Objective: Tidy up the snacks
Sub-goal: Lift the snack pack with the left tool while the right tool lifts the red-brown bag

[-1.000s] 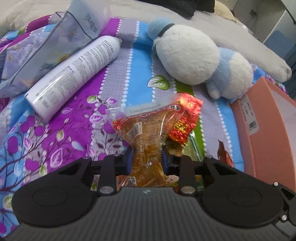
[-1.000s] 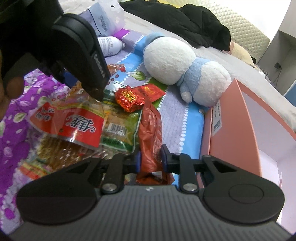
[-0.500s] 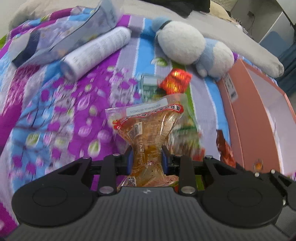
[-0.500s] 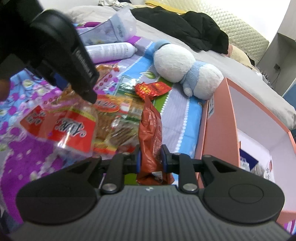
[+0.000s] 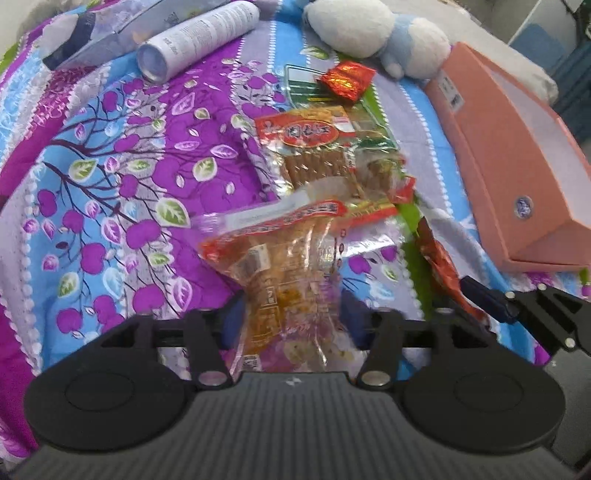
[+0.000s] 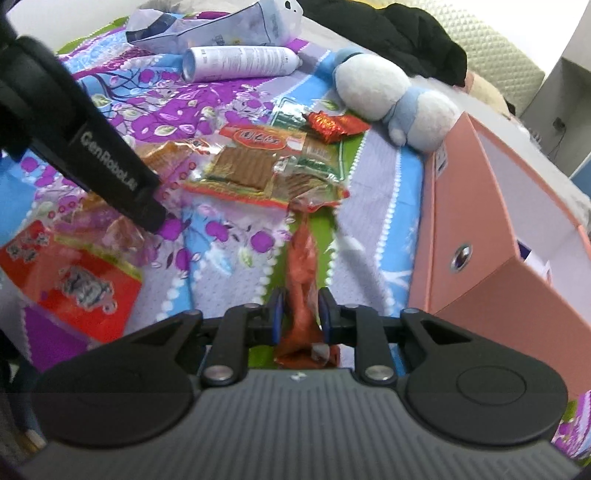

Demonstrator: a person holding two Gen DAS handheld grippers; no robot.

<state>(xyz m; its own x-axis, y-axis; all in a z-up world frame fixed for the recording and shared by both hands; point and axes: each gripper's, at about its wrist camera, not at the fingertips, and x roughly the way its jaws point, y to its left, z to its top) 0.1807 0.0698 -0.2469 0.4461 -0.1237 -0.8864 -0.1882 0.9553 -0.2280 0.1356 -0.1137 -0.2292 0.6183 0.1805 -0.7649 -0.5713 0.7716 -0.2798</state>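
Observation:
My left gripper (image 5: pixel 291 314) is shut on a clear orange snack bag (image 5: pixel 284 258) and holds it above the bedspread. My right gripper (image 6: pixel 299 314) is shut on a thin red-brown snack packet (image 6: pixel 303 266), also lifted. In the left wrist view that packet (image 5: pixel 441 266) and the right gripper (image 5: pixel 517 310) show at the right. In the right wrist view the left gripper (image 6: pixel 122 184) and its bag (image 6: pixel 70 280) show at the left. Several snack packets (image 5: pixel 317 147) (image 6: pixel 255 162) lie in a pile on the bed. A pink box (image 5: pixel 509 158) (image 6: pixel 491 221) stands open at the right.
A white spray can (image 5: pixel 199 37) (image 6: pixel 240 62), a pale plastic bag (image 5: pixel 107 33) (image 6: pixel 218 26) and a white and blue plush toy (image 5: pixel 373 29) (image 6: pixel 391 92) lie at the far side. A red foil packet (image 5: pixel 347 79) (image 6: pixel 332 123) lies near the plush.
Both grippers have risen and pulled back with their packets. The snack pile now lies farther below and ahead. The pink box's near end has come into view.

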